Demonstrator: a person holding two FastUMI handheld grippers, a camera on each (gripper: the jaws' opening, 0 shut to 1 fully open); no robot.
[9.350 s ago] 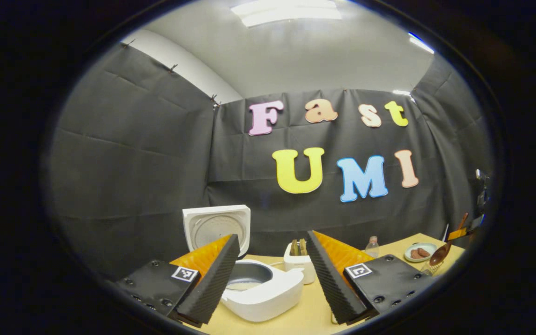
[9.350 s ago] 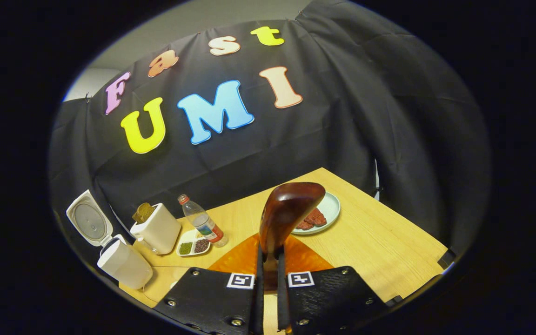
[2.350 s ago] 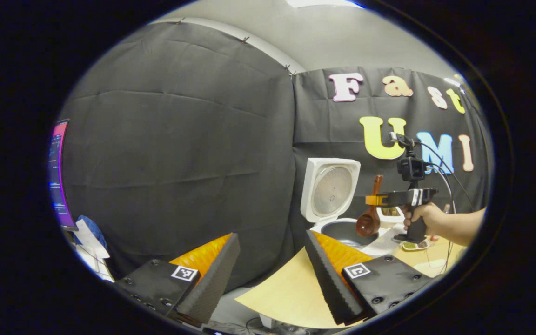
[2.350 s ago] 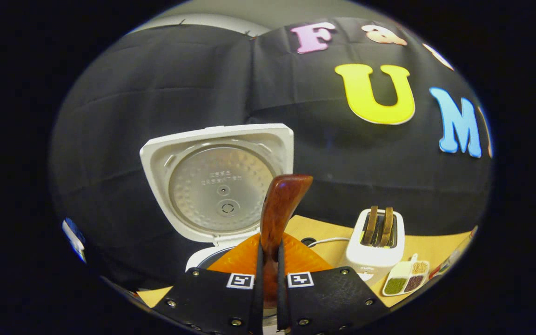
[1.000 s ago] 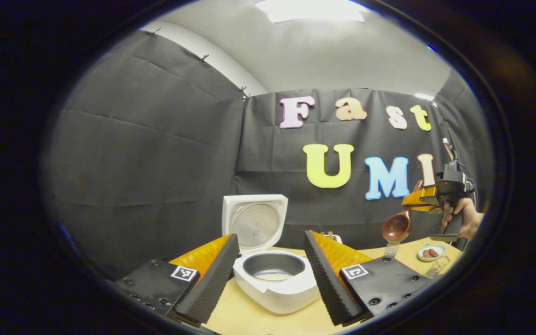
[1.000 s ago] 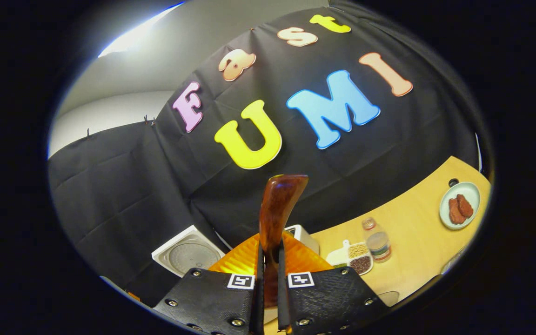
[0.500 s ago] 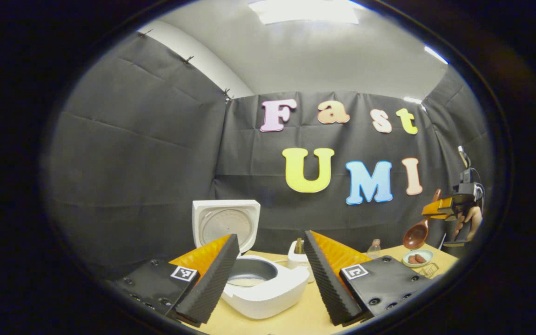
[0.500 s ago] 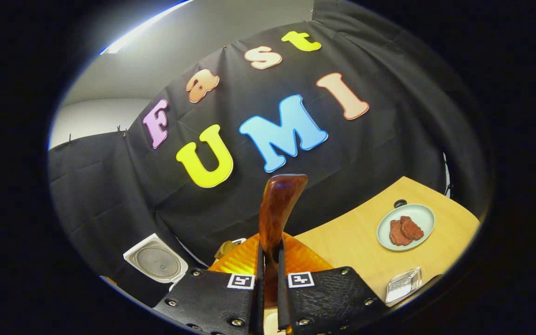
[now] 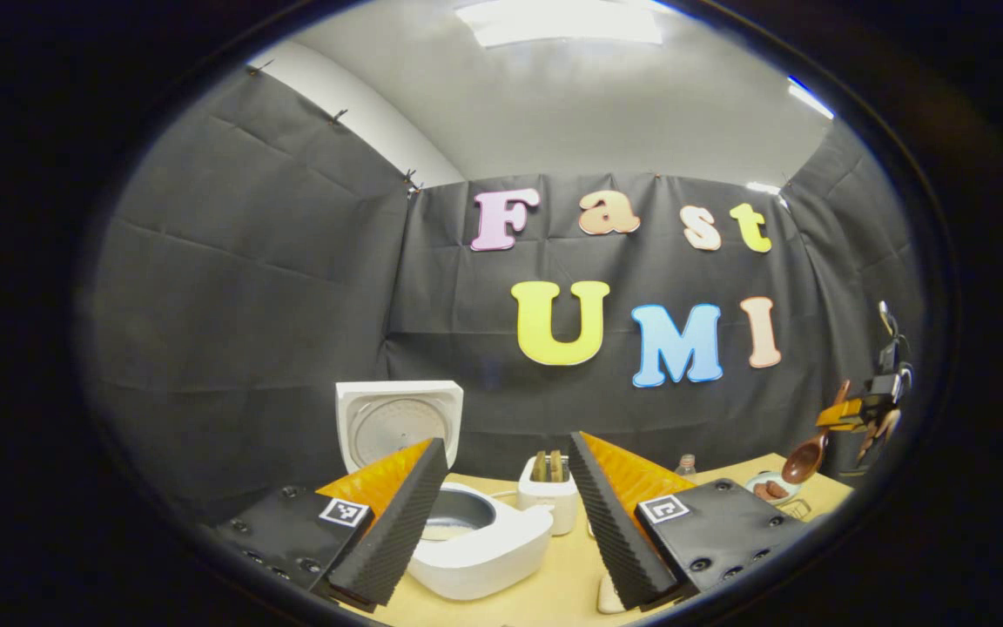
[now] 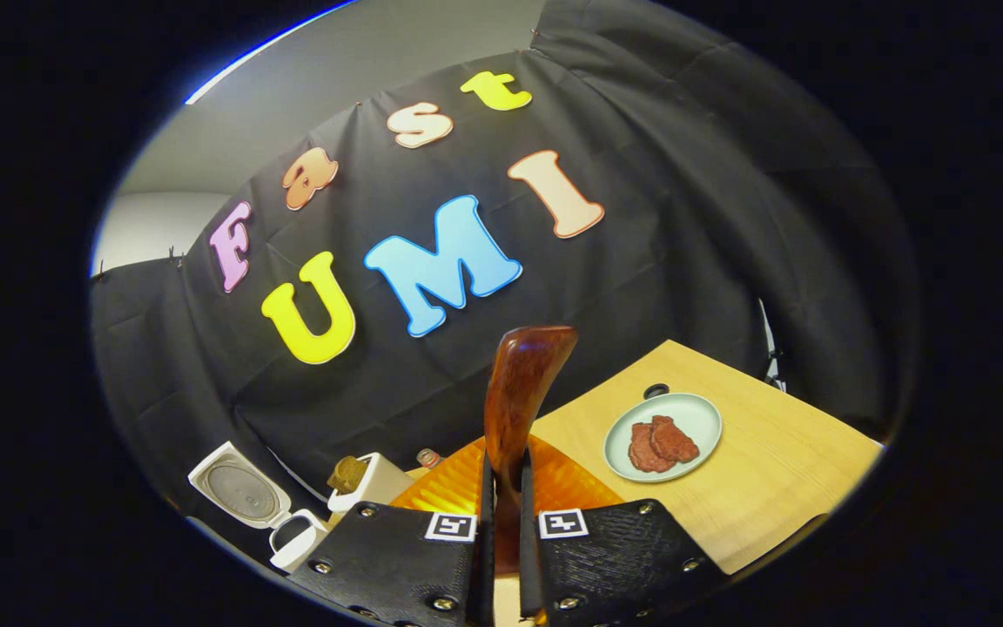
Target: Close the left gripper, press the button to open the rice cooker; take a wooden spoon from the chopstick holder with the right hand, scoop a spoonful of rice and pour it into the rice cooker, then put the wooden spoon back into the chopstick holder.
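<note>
Wooden and shiny brown, the spoon [image 10: 519, 392] stands up between the two fingers of the right gripper [image 10: 502, 557]. Both fingers press tight on its handle, one on each side. The scoop end points up and away.

Just past it lies the counter [image 10: 780, 488], made of pale wood. A plate [image 10: 663, 435] with two red-brown pieces of food sits on it, a little to the right of the spoon. Off to the left are a toaster [image 10: 371, 479] and the cooker [image 10: 292, 535], with its lid [image 10: 236, 492] standing open.

In the left gripper view, the left gripper [image 9: 506, 514] is held wide and holds nothing. The cooker [image 9: 480, 549] sits close in front of it, lid up, with something pale in the pot. I think that is the rice. Far to the right, the spoon [image 9: 806, 457] hangs bowl down from the right gripper [image 9: 841, 409], above the plate [image 9: 767, 488].

So I think the rice is in, and the spoon must go back in its holder. I cannot make out the holder for sure.

What could go wrong? The spoon is long and held near one end. If it comes down crooked, the tip may hit the holder's edge and knock it over. If the fingers let go too high, the spoon may drop on the counter or hit the plate.
</note>
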